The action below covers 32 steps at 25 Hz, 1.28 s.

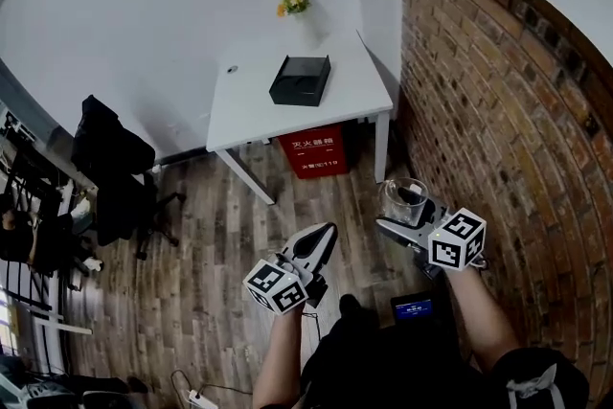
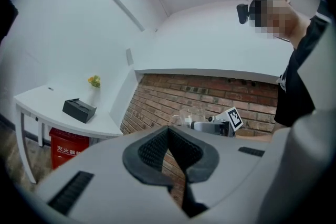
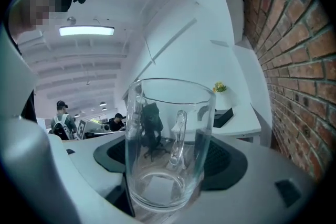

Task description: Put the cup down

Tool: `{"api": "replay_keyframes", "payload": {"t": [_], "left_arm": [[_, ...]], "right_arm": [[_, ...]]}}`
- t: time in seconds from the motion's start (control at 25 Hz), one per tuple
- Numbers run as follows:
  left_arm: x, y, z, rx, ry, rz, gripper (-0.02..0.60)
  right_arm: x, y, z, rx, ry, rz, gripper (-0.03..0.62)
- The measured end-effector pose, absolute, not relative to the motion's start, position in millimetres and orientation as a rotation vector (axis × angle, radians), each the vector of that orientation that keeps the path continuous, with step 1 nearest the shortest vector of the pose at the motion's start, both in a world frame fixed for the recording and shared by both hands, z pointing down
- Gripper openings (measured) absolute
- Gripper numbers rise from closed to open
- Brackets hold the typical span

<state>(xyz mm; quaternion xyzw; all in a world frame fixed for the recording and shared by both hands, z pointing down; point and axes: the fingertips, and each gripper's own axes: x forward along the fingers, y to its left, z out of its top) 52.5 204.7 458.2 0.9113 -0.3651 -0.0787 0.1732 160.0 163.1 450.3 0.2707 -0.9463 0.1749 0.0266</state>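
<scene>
Between the pads of my right claw [image 1: 410,214] the glass cup [image 1: 402,194] is pinched upright, well apart from the white counter [image 1: 254,96], so I should carry it level and seat its base flat before letting go, my left claw [image 1: 324,239] pressed together and empty.

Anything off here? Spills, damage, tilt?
Nothing stands out. The glass cup sits upright, empty and intact in the right tool; the left tool is shut on nothing. The black box lies flat on the table.
</scene>
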Motion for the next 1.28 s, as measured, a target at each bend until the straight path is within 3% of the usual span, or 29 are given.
{"api": "replay_keyframes", "payload": {"t": [0.44,0.84,1.28], "left_arm": [[-39,93,468,2.586,-0.991,-0.197,0.006],[-72,6,493,2.556,-1.000,-0.172,0.007],[-107,-171,488,2.523,-1.104,-0.099,0.006]], "right_arm": [[75,59,457,0.885,-2.909,0.585,0.388],[36,-33,477,0.831,-2.913,0.640,0.388],[-13,-219,477,0.672,-2.969,0.683,0.388]]}}
